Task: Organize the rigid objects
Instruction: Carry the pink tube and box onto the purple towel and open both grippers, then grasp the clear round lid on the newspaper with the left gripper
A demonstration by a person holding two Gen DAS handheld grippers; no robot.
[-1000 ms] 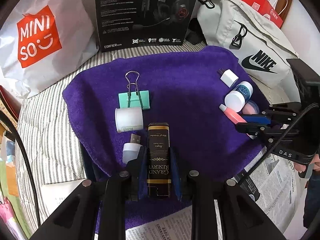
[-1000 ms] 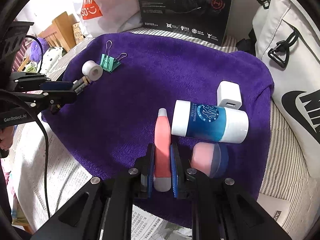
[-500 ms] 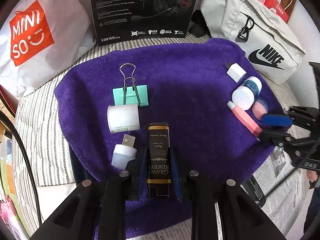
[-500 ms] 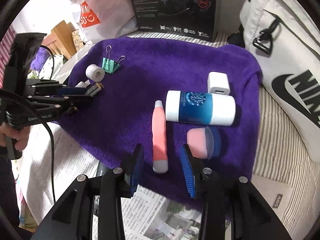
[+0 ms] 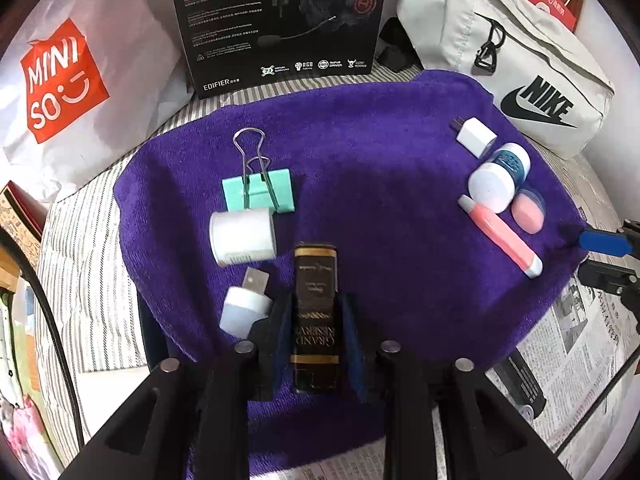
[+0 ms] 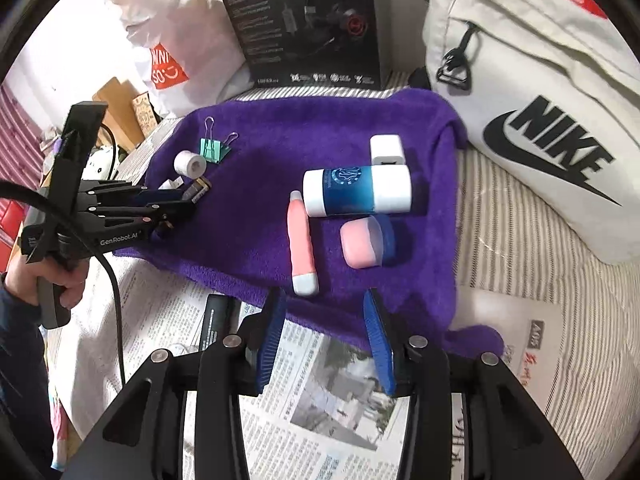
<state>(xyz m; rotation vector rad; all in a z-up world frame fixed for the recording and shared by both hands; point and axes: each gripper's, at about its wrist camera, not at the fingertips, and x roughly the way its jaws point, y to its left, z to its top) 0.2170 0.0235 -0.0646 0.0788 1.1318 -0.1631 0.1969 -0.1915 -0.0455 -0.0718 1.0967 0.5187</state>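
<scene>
On the purple towel [image 5: 400, 216]: left gripper [image 5: 316, 320] is clamping the dark Grand Reserve box [image 5: 315, 308].
Right gripper [image 6: 325, 336] is gaping wide, holding nothing (pink tube [image 6: 302, 248] lying just ahead, untouched).

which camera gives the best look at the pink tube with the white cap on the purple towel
The right wrist view: the pink tube with the white cap lies whole and large just ahead of the open right gripper. The left wrist view shows it too, smaller and off at the right edge of the purple towel.
</scene>
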